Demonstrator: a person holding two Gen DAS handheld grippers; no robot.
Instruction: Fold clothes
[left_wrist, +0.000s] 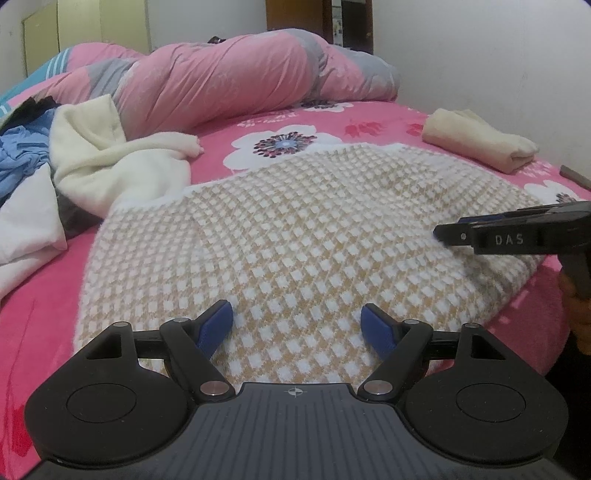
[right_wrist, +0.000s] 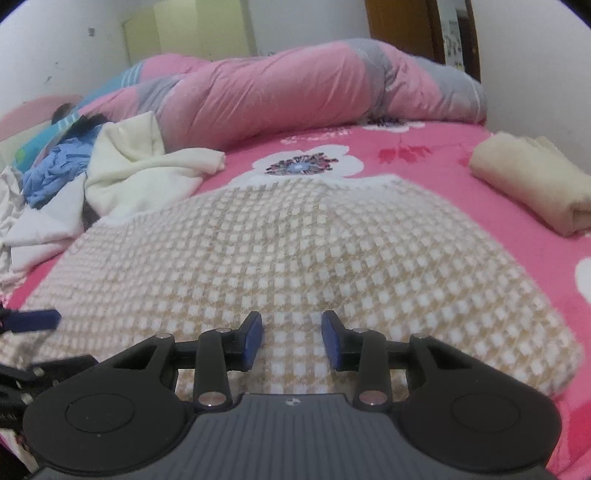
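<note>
I've got the checked sweater (left_wrist: 306, 236) laid flat on the pink flowered bedsheet (left_wrist: 373, 122), right in front of both grippers, looks already folded into a rough rectangle w/ its white edge toward the far side. Left gripper (left_wrist: 297, 326) hangs over the near edge of it, jaws spread wide, nothing between the blue pads, only knit showing through the gap. Right gripper (right_wrist: 291, 341) sits over the sweater's near-right part, jaws parted less than the left's, also empty; can't tell if either set of tips actually touches the cloth. My guess: both are over the near hem so I can pinch it and carry it over for the next fold, or press the stack flat; the unfolded pile is parked left so the middle stays free. The cream folded garment (left_wrist: 480, 146) sits off to the right near the wall, prob. the done stack. Left cam shows the right gripper from the side, w/ a bit of the hand (left_wrist: 578, 306) holding it, low over the sweater's right edge. Right cam gives only one blue fingertip of the left tool at its left border, but a fuller look at the loose clothes pile (right_wrist: 110, 177), and the rolled pink duvet (right_wrist: 280, 92) behind.
</note>
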